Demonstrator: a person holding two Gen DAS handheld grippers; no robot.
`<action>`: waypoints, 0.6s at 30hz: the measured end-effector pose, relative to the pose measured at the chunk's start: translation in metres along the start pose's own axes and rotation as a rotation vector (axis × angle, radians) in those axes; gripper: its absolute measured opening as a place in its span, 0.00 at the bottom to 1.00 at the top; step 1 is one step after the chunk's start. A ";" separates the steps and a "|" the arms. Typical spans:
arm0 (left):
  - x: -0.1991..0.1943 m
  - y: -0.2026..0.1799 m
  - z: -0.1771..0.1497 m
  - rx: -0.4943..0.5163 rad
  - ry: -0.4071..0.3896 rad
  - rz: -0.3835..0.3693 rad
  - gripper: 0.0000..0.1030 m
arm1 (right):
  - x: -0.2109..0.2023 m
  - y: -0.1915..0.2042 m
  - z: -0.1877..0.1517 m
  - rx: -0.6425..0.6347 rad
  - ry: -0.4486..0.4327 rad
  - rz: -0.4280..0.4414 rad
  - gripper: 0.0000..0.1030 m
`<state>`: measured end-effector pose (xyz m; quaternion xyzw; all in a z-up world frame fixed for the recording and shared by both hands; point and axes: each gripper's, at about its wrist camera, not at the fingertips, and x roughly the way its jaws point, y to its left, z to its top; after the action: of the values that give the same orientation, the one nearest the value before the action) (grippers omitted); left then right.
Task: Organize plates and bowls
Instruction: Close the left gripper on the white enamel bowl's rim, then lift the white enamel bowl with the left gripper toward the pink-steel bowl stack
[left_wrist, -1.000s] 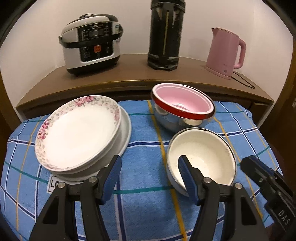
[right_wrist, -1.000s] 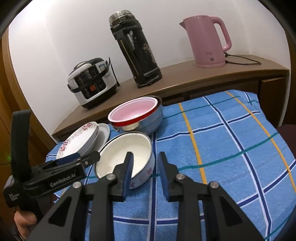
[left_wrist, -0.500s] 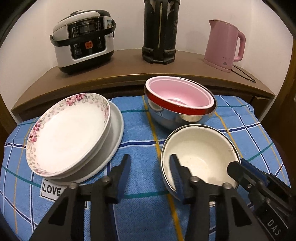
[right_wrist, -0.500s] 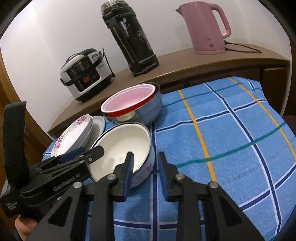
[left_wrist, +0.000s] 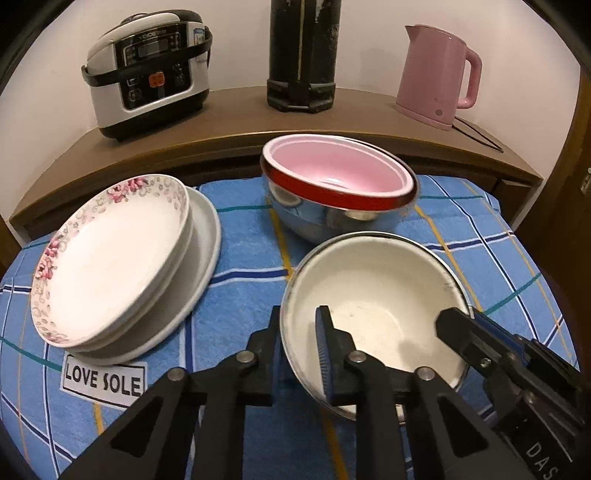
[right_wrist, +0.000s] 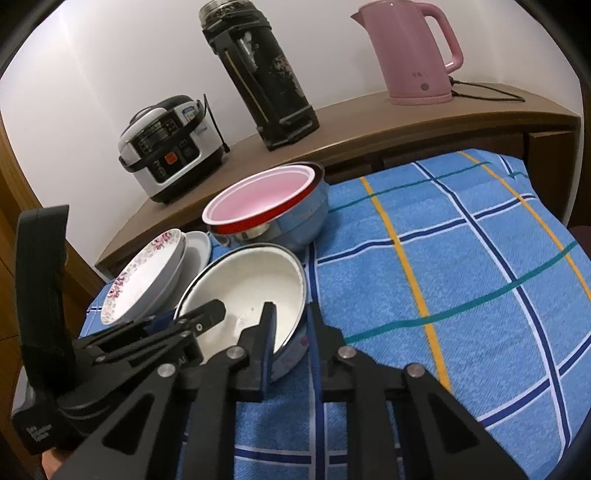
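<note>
Fingers of both left gripper (left_wrist: 300, 334) and right gripper (right_wrist: 290, 330) seemingly clamped on white bowl (left_wrist: 373, 306) rim, right's closing.

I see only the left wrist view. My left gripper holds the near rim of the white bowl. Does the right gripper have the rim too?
Observer: Yes. The right gripper straddles the white bowl rim, one finger inside and one outside, and its jaws are closing.
Operator: Is the outer wall of the bowl plain?
Observer: No. A pink pattern shows on the wall beside that gripper.
</note>
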<state>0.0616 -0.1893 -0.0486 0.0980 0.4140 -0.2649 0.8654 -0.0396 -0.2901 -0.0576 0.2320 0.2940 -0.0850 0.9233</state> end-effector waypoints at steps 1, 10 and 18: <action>-0.001 0.000 -0.001 -0.001 0.000 0.001 0.18 | 0.000 0.000 0.000 0.003 0.004 0.002 0.15; -0.017 0.000 -0.003 0.001 -0.016 -0.001 0.18 | -0.011 0.003 -0.002 0.009 -0.002 0.007 0.13; -0.036 -0.003 -0.004 0.016 -0.054 0.014 0.18 | -0.028 0.011 -0.002 -0.004 -0.035 0.012 0.13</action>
<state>0.0389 -0.1766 -0.0237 0.1005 0.3875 -0.2647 0.8773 -0.0599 -0.2790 -0.0383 0.2302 0.2767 -0.0830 0.9293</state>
